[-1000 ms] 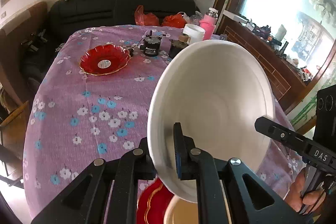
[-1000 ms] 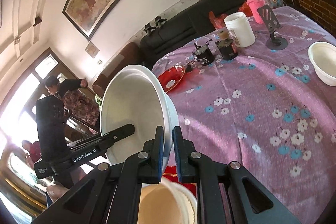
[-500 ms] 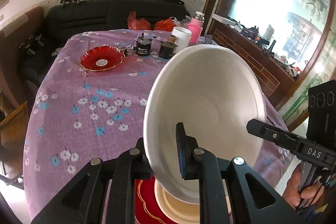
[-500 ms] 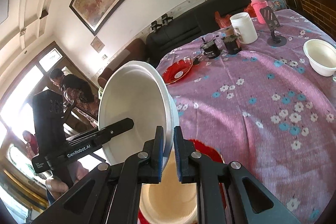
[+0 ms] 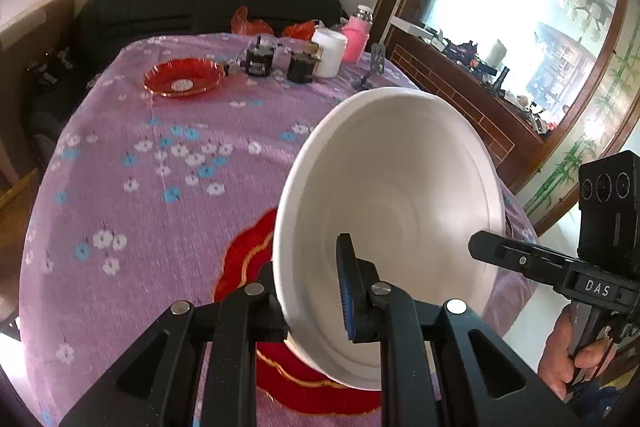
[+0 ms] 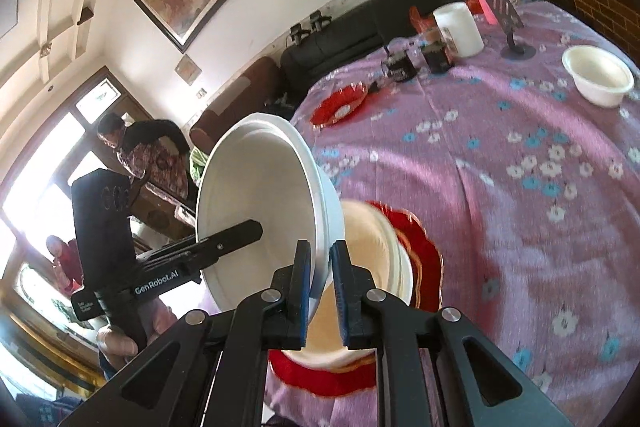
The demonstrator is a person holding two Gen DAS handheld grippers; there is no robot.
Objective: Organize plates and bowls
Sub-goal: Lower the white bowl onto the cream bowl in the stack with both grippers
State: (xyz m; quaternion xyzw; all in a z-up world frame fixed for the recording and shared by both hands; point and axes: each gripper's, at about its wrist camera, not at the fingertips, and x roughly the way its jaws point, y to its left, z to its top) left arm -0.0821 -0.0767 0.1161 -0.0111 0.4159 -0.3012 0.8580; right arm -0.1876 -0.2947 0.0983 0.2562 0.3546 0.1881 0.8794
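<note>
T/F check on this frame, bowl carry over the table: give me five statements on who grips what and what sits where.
1. Both tools clamp the rim of the same large white bowl. True: left tool, right tool.
2. The bowl is held level. False: it is tilted steeply on edge.
3. A cream bowl sits on the near red plate below. True.
4. The far red plate carries a stack of bowls. False: no bowl is on it.
5. The small white bowl is held by a tool. False: it stands alone on the tablecloth.
</note>
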